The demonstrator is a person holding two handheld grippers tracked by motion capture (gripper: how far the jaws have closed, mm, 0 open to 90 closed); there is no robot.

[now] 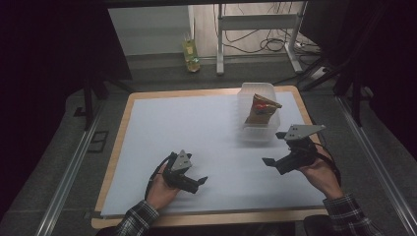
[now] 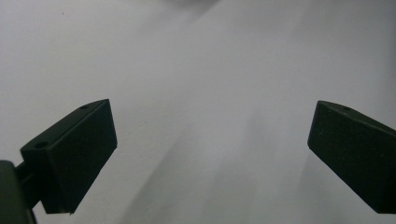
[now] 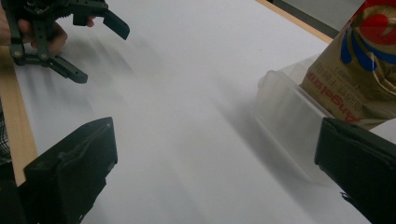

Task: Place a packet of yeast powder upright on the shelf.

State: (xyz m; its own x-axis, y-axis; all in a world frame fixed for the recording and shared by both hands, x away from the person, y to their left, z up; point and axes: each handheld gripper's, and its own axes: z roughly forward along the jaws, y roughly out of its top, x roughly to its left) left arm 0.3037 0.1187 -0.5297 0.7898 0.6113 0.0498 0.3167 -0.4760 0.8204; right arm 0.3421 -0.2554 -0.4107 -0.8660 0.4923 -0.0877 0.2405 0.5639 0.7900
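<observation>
A person in plaid sleeves sits at the near edge of a wooden table [image 1: 120, 147] covered by a white sheet [image 1: 196, 137], holding a black two-jaw gripper in each hand. The left gripper [image 1: 194, 183] sits low over the near-left part of the sheet, its jaws spread wide apart with nothing between them; in the left gripper view they frame bare white surface. The right gripper [image 1: 278, 150] is raised a little over the near-right part of the sheet, angled toward the left, and its jaws also stand wide apart and hold nothing.

Toward the far right of the sheet stands a clear plastic container [image 1: 246, 101]. A tan snack bag [image 1: 263, 109] with red and blue printing stands upright inside it, its crumpled top rising above the rim. In the right gripper view the container's near wall [image 3: 285, 121] lies just beside the gripper's right-hand jaw, with the bag [image 3: 359, 60] behind it.

On the floor beyond the table a yellowish bottle [image 1: 191, 55] stands near a white metal frame [image 1: 258, 22].
</observation>
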